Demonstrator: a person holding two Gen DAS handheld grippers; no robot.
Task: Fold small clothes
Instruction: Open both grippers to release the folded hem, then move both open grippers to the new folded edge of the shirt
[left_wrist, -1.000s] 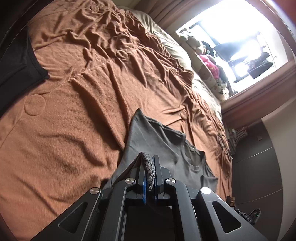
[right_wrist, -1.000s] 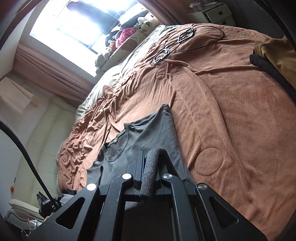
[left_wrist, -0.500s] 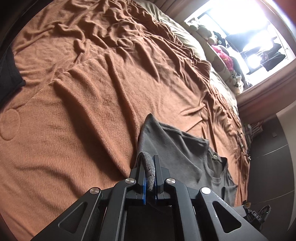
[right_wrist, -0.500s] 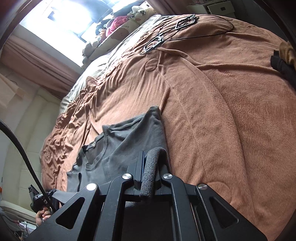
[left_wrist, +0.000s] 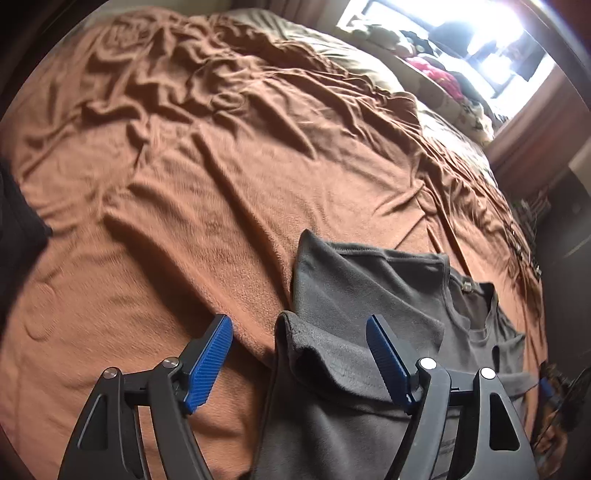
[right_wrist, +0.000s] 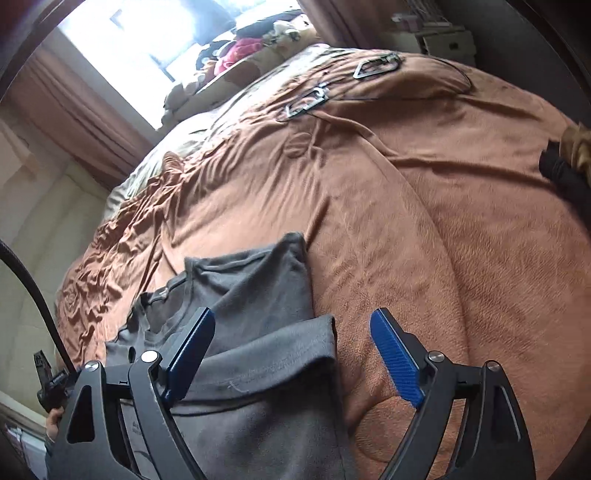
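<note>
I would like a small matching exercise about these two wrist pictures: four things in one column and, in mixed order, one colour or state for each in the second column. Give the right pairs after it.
Things:
1. left gripper
2. shirt
3. blanket
4. right gripper pads

Colours or states:
A. brown and wrinkled, covering the bed
B. blue, ribbed
C. open, holding nothing
D. dark grey, lower part folded up over itself

Pairs: 1-C, 2-D, 3-A, 4-B. The right gripper is open as well, so C describes its jaws too, but only B fits the pads.
</note>
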